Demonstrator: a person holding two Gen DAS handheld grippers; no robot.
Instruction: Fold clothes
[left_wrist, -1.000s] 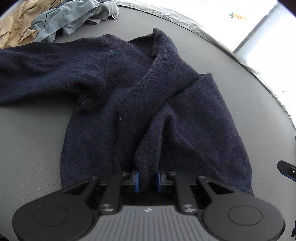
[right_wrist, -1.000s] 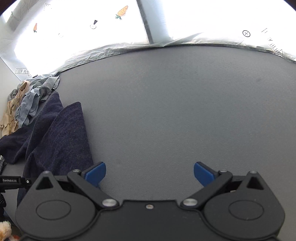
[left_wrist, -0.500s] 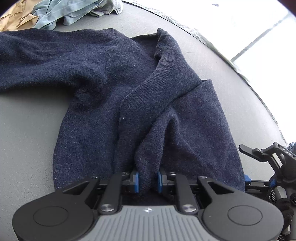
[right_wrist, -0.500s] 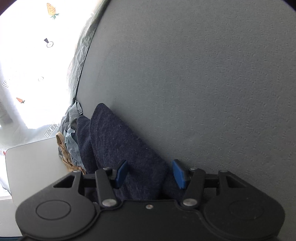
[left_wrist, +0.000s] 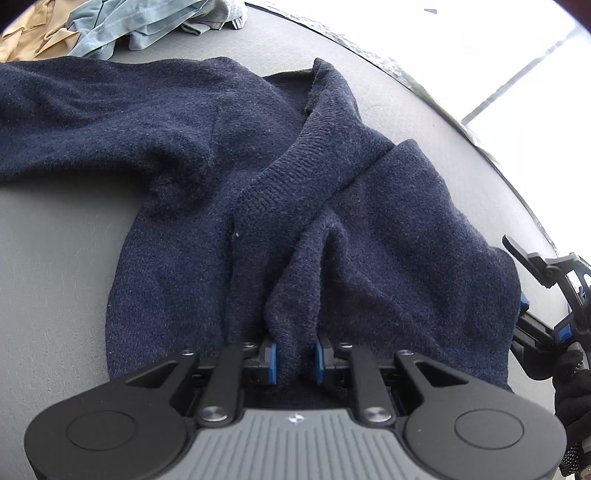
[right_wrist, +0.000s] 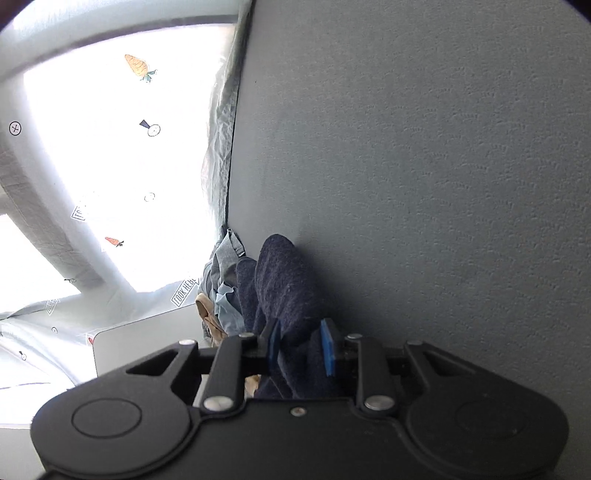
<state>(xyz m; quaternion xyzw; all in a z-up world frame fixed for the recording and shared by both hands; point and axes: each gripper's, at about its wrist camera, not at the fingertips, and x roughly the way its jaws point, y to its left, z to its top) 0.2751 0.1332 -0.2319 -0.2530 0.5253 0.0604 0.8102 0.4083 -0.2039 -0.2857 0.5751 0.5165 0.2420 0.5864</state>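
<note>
A dark navy knit sweater (left_wrist: 229, 206) lies rumpled on the grey table (left_wrist: 51, 251), one sleeve stretching to the left and a ribbed band crossing its middle. My left gripper (left_wrist: 295, 356) is shut on a bunched fold at the sweater's near hem. In the right wrist view the navy sweater (right_wrist: 280, 280) rises between the blue pads, and my right gripper (right_wrist: 301, 345) is shut on its edge. The right gripper (left_wrist: 546, 295) also shows at the right border of the left wrist view, held by a gloved hand (left_wrist: 572, 391).
A heap of light blue and tan clothes (left_wrist: 122, 22) lies at the table's far left corner; the same clothes heap (right_wrist: 218, 295) shows behind the sweater in the right wrist view. A bright white sheet with carrot prints (right_wrist: 110, 147) lies beyond the table edge.
My right gripper swung over to the sweater's right edge, rolled sideways and closed on the fabric. The left gripper kept its grip and the sweater shifted slightly.
</note>
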